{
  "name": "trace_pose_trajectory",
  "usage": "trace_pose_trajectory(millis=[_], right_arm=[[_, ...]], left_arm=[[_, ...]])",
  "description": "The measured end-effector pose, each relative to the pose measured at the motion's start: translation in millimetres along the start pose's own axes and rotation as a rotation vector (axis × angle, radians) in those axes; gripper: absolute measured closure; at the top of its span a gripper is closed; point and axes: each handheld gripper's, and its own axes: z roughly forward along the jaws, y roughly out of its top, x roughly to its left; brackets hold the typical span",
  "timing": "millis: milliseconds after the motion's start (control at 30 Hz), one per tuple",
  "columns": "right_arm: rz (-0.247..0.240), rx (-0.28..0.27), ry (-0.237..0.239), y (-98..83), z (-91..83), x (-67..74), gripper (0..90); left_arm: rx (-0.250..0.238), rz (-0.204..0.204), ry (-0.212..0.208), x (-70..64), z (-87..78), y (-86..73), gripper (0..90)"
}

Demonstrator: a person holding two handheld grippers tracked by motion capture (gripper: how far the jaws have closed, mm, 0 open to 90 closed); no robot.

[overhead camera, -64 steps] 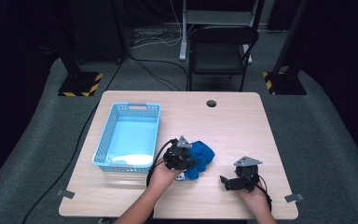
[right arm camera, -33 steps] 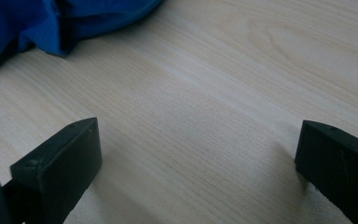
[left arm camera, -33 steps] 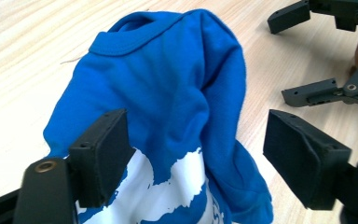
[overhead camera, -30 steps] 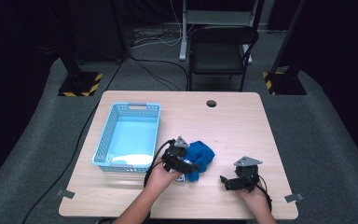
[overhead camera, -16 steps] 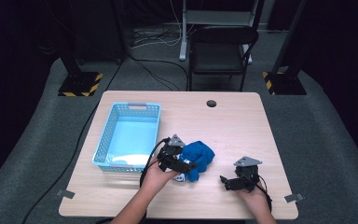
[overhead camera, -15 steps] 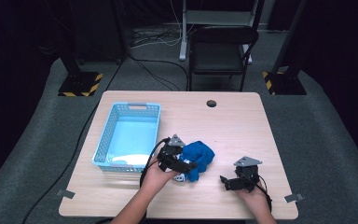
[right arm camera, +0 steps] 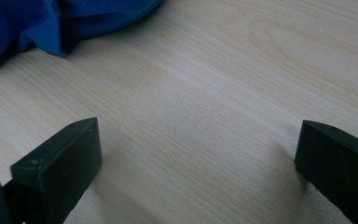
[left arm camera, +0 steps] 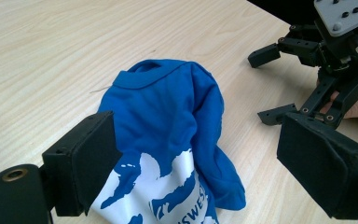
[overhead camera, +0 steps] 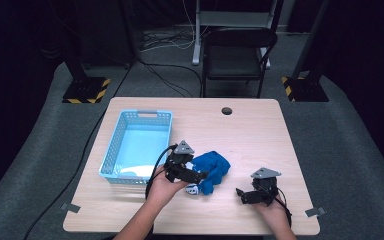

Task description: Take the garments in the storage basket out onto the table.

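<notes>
A: High view first — where did the blue T-shirt (overhead camera: 211, 170) lie?

B: Bunched on the worktop (overhead camera: 250, 135), just right of the light-blue basket (overhead camera: 111, 162), which held nothing I could make out. The left tongs (overhead camera: 198, 175) were at the shirt's near-left edge, their jaws having just been opening. The right tongs (overhead camera: 240, 193) sat well apart from it, low over bare wood.

A: And the left gripper view?

B: The left tongs (left arm camera: 200, 163) stood wide apart with the T-shirt (left arm camera: 168, 135) between the pads. The left pad touched or nearly touched the white-printed fabric; the right pad was clear of it. So nothing was clamped. The right tongs (left arm camera: 272, 86) showed farther off, also apart.

A: Right gripper view?

B: The right tongs (right arm camera: 198, 154) were spread over plain worktop (right arm camera: 223, 93), with only a blue fold of the T-shirt (right arm camera: 37, 18) at the top left corner.

A: What could have gone wrong from there?

B: My guess: closing on that loose heap might have pinched one thin layer only, so the shirt would slip out or trail over the basket rim on the way across. A fold could also have snagged on the left pad as it lifted.
</notes>
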Motion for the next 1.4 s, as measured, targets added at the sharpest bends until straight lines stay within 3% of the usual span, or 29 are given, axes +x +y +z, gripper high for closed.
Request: trace_pose_trajectory(millis=[500, 967, 1400], right_arm=[[0.0, 0.0, 0.0, 0.0, 0.0, 0.0, 0.0], [0.001, 0.001, 0.0, 0.0, 0.0, 0.1, 0.0], [0.001, 0.0, 0.0, 0.0, 0.0, 0.0, 0.0]], left_arm=[[-0.037, 0.008, 0.036, 5.6, -23.3, -1.1, 12.0], [-0.091, 0.02, 0.043, 12.3, -42.4, -6.1, 12.1], [-0.106, -0.001, 0.074, 22.5, -58.5, -12.7, 12.1]])
